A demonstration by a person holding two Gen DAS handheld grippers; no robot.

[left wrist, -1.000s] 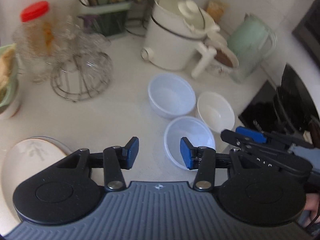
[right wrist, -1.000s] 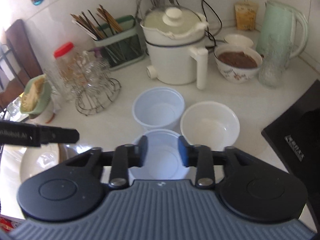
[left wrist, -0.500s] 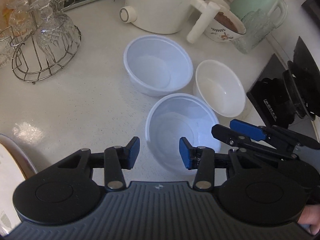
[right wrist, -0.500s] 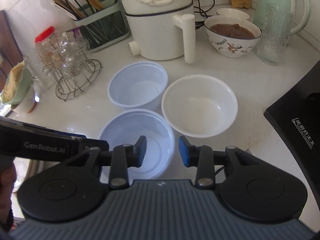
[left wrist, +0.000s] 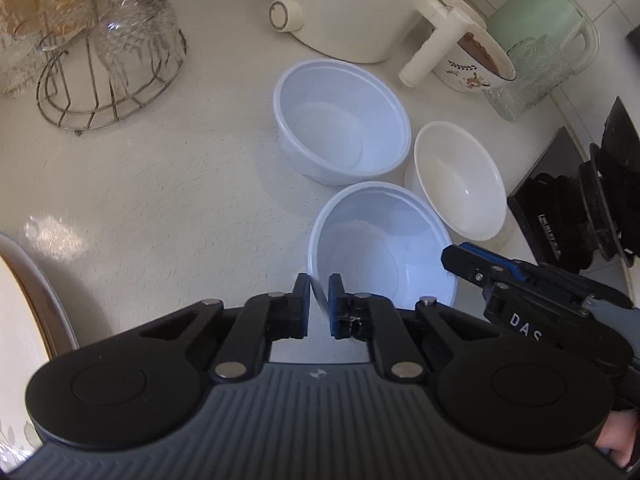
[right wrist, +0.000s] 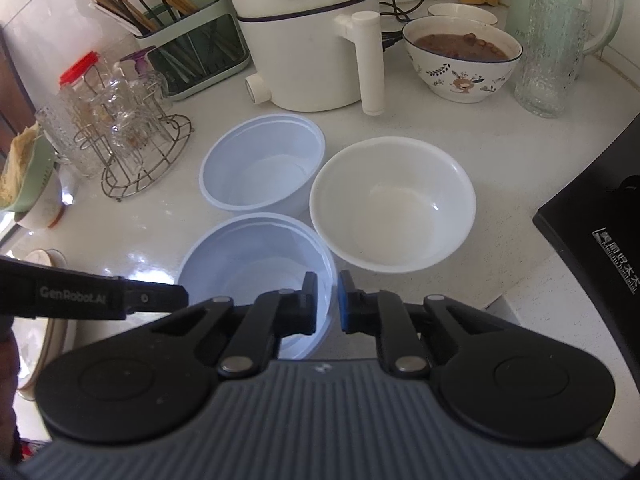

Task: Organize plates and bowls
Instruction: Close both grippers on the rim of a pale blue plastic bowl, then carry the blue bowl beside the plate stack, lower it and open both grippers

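Three empty bowls stand close together on the white counter. The near pale blue plastic bowl has both grippers on its rim. My left gripper is shut on its near left rim. My right gripper is shut on its right rim. A second pale blue bowl stands behind it. A white bowl stands to the right. A white plate lies at the far left edge.
A white cooker, a patterned bowl of brown food, a glass tumbler and a green kettle stand behind. A wire rack of glasses is left. A black stove is right.
Both grippers moved forward and down to the near blue bowl and closed on its rim, the left on the near left side and the right on the right side.
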